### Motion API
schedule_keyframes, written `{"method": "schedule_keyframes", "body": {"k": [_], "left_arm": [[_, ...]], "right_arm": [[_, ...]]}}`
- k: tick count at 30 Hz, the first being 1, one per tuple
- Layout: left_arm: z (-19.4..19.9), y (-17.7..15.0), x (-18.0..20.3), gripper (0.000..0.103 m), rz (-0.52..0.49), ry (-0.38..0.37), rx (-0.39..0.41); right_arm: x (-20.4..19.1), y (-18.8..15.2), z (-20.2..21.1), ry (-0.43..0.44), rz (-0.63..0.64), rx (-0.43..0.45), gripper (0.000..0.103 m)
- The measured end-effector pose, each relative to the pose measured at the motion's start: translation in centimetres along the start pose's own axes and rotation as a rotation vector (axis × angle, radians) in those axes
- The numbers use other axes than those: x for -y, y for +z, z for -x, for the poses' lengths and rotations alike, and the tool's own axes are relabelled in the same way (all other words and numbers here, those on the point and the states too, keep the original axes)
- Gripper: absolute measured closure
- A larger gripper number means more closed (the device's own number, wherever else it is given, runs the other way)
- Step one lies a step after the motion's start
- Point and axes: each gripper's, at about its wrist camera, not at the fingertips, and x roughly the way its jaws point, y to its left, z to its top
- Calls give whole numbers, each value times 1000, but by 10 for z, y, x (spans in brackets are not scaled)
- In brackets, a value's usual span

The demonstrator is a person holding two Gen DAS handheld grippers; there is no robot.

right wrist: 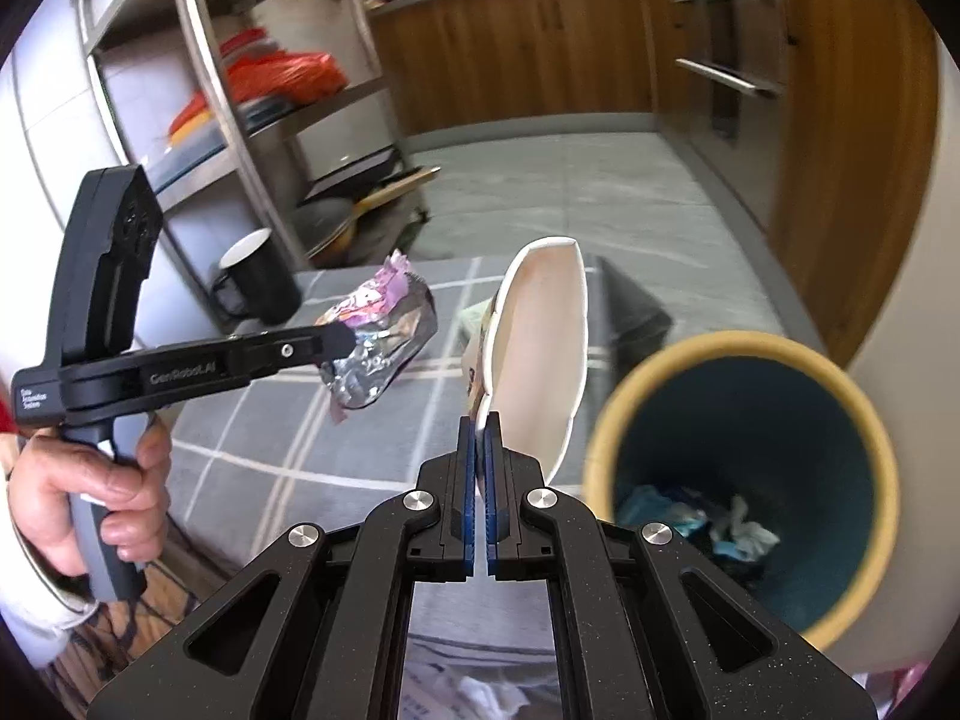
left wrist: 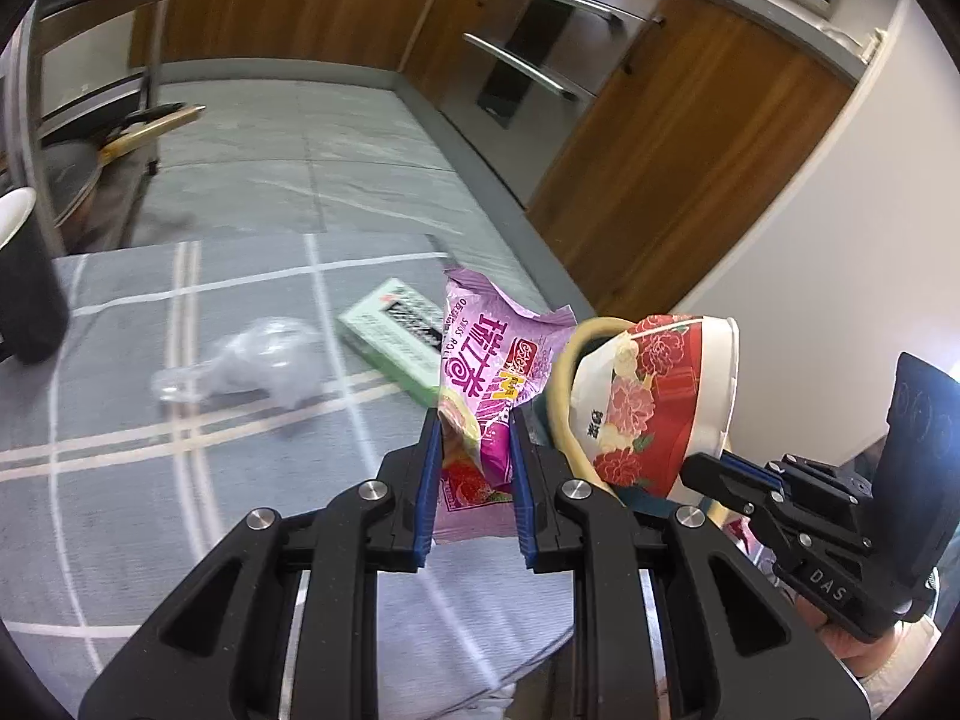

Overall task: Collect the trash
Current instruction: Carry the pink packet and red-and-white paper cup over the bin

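Observation:
My left gripper [left wrist: 474, 420] is shut on a pink snack wrapper [left wrist: 492, 372] and holds it above the grey checked table [left wrist: 180, 480]; the wrapper also shows in the right wrist view [right wrist: 378, 348]. My right gripper [right wrist: 479, 420] is shut on the rim of a red floral paper bowl [right wrist: 540, 348], tilted on its side; it also shows in the left wrist view [left wrist: 654, 396]. A round bin [right wrist: 744, 480] with a tan rim and blue inside stands just right of the bowl, with crumpled trash at its bottom. A clear crumpled plastic piece [left wrist: 240, 366] and a green box [left wrist: 396, 336] lie on the table.
A black mug [right wrist: 258, 288] with a white inside stands at the table's far left. A metal shelf rack [right wrist: 240, 120] with pans and red bags is behind it. Wooden cabinets and an oven [left wrist: 540, 60] line the far side of the grey tiled floor.

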Motion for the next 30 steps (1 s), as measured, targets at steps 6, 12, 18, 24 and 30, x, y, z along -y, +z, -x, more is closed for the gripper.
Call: {"method": "schedule_keyframes", "body": {"k": [6, 12, 18, 24, 30], "left_arm": [[-17, 0, 40, 83, -56, -52, -21], [-37, -2, 73, 83, -92, -105, -47], [-61, -7, 102, 83, -122, -140, -80], [-85, -14, 122, 83, -140, -148, -120], [-106, -22, 130, 83, -153, -135, -165]], "right_arm": [[32, -11, 19, -65, -57, 19, 99], [58, -22, 27, -122, -106, 8, 99], [78, -34, 32, -173, -145, -17, 99], [93, -46, 31, -210, -175, -58, 99], [102, -54, 25, -233, -188, -112, 99]]}}
